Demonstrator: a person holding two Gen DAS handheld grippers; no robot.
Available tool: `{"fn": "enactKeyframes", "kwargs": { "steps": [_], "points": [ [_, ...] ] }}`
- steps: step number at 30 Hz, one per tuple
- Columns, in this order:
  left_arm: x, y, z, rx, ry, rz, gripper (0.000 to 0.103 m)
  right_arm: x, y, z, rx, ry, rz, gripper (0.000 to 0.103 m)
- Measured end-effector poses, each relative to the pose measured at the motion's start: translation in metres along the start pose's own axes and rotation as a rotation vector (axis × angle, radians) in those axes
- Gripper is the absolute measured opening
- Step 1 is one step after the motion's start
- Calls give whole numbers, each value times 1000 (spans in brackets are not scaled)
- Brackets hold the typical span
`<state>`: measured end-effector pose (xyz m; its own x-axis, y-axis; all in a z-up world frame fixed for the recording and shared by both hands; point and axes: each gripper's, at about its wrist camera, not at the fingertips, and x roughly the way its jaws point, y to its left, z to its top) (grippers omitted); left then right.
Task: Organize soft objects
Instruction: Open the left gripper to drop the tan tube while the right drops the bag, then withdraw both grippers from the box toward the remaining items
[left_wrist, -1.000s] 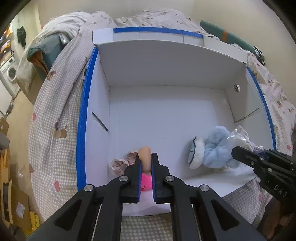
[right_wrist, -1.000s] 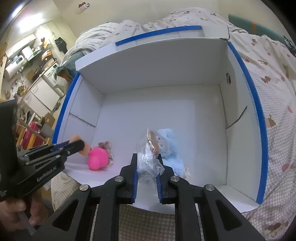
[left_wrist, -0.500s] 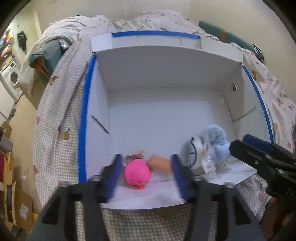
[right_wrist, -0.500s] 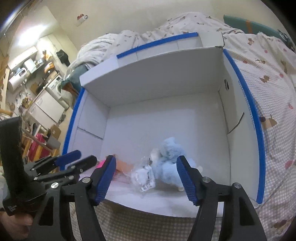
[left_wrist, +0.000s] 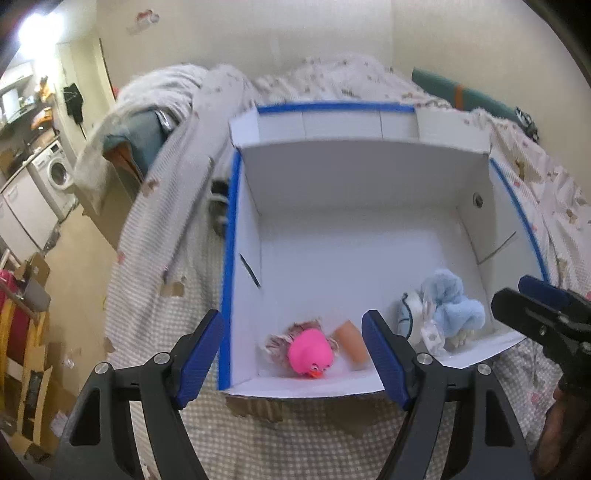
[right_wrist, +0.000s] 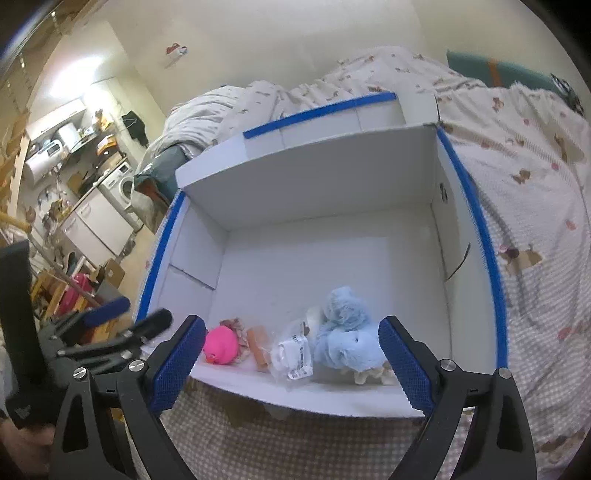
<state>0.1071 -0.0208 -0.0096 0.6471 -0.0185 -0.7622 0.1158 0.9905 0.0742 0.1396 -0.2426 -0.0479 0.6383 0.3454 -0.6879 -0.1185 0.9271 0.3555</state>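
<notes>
A white box with blue-taped rims (left_wrist: 227, 280) (right_wrist: 491, 266) lies open on the bed. Inside, along its near wall, lie a pink duck toy (left_wrist: 309, 352) (right_wrist: 221, 346), a peach cylinder (left_wrist: 352, 343) (right_wrist: 259, 349), a small white item in a clear bag (left_wrist: 428, 330) (right_wrist: 293, 356) and a light-blue plush (left_wrist: 452, 304) (right_wrist: 349, 338). My left gripper (left_wrist: 293, 360) is open and empty above the box's near edge. My right gripper (right_wrist: 291, 369) is open and empty, also above the near edge. Each gripper shows in the other's view (left_wrist: 546, 317) (right_wrist: 107, 332).
The box sits on a checked bedspread (left_wrist: 295, 435) (right_wrist: 546, 332) with a rumpled duvet (left_wrist: 332, 81) behind it. The far part of the box floor (left_wrist: 351, 258) holds nothing. Left of the bed are a floor, a washing machine (left_wrist: 55, 171), cardboard boxes (left_wrist: 33, 373) and clutter.
Both grippers opened and pulled back from the box. The left let go of the peach cylinder beside the duck; the right let go of the bagged item beside the blue plush.
</notes>
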Motion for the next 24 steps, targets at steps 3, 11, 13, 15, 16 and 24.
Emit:
{"fn": "enactKeyframes", "kwargs": {
  "steps": [3,11,13,15,16,24],
  "points": [
    [-14,10,-5,-42,-43,10,75,-12,0,-4,3,-20,-15,101],
    [-24,28,-21,-126,-16,17,75,-33,-4,-20,42,-36,-33,101],
    [-27,31,-27,-141,14,-26,75,-36,-4,-25,45,-37,-43,101],
    [-30,28,-32,-132,29,-29,75,-38,-1,-28,30,-34,-55,101],
    [-31,27,-34,-123,33,-22,75,-40,0,-28,22,-34,-61,101],
    [-37,34,-43,-138,63,14,75,-42,9,-38,-4,15,-50,101]
  ]
}}
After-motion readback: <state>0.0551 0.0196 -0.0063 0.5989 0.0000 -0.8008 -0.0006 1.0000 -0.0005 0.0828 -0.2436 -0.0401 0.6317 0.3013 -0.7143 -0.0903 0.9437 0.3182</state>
